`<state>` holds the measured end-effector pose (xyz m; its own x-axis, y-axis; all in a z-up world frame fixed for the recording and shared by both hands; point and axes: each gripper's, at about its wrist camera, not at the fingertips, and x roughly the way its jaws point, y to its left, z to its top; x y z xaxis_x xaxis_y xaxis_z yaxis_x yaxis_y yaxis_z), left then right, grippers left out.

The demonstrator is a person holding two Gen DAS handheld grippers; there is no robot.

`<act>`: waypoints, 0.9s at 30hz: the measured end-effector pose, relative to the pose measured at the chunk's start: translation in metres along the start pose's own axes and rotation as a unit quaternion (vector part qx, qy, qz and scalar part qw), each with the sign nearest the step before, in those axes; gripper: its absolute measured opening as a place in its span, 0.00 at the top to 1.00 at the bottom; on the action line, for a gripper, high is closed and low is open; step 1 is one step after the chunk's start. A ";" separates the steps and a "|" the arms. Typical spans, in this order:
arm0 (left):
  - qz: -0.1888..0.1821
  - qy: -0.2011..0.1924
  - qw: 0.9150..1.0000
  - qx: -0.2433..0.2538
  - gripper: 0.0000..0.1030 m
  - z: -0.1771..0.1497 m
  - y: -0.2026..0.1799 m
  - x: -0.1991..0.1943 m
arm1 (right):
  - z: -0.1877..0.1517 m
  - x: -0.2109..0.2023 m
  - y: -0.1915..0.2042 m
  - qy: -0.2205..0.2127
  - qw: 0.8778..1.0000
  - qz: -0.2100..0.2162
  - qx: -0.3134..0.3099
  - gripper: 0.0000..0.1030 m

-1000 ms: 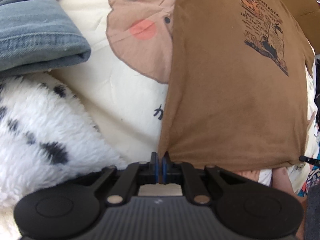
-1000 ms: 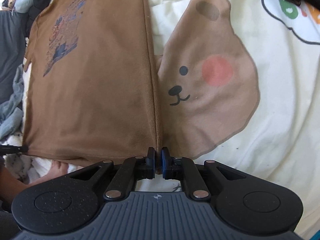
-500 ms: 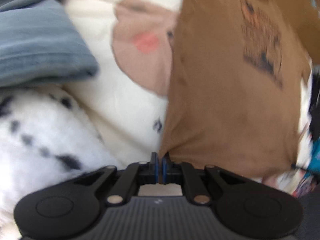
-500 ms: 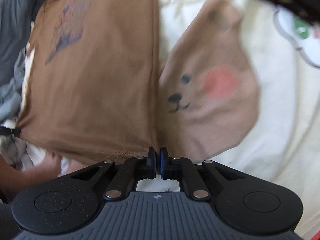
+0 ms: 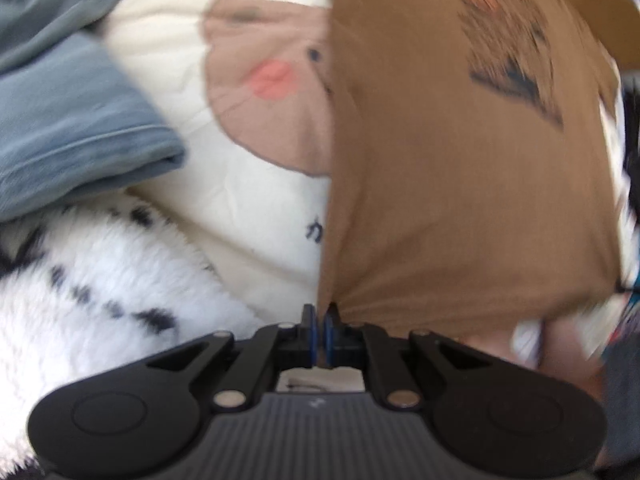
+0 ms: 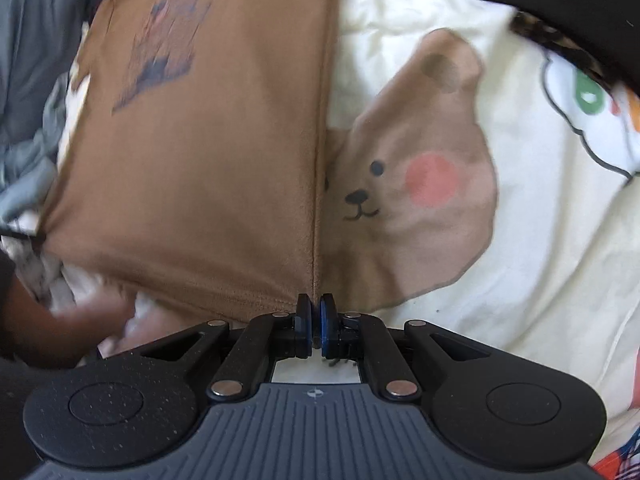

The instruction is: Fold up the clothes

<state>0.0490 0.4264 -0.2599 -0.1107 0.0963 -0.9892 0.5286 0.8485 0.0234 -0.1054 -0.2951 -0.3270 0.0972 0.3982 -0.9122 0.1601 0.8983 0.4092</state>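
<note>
The left gripper [image 5: 319, 312] and the right gripper [image 6: 316, 304] each pinched a bottom corner of the brown T-shirt [image 5: 460, 184], jaws clamped on the hem. The shirt stretched away over a cream bedsheet [image 6: 540, 264] printed with a bear face [image 6: 416, 184]. Left of the shirt lay a spotted white fleece [image 5: 80, 292], and beyond it folded blue jeans [image 5: 68, 128].

The print on the brown T-shirt [image 5: 508, 56] was smeared by motion, so its words could not be read. The T-shirt hid part of the bear face [image 6: 404, 184] on the bedsheet. Below its hem, a blurred pinkish shape [image 5: 560, 340] was perhaps the person's leg.
</note>
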 end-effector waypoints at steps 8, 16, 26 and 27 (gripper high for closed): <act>0.013 -0.001 1.000 0.001 0.96 0.000 0.006 0.002 | 0.003 -0.002 0.004 -0.003 1.000 -0.013 0.003 0.99; 0.029 0.011 0.999 -0.011 0.96 0.005 0.015 0.022 | -0.008 0.019 -0.005 0.006 0.999 -0.028 0.026 0.99; 0.068 0.028 0.997 -0.035 0.92 0.013 0.012 0.044 | -0.009 0.051 -0.011 0.021 0.995 -0.071 0.072 0.97; 0.066 0.031 0.997 -0.032 0.91 0.014 0.012 0.040 | -0.009 0.050 -0.009 0.023 0.994 -0.072 0.074 0.95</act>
<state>0.0623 0.4331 -0.3012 -0.0965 0.2403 -0.9659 0.4877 0.8574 0.1645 -0.1107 -0.2815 -0.3766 0.0192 0.2792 -0.9600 0.3116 0.9107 0.2711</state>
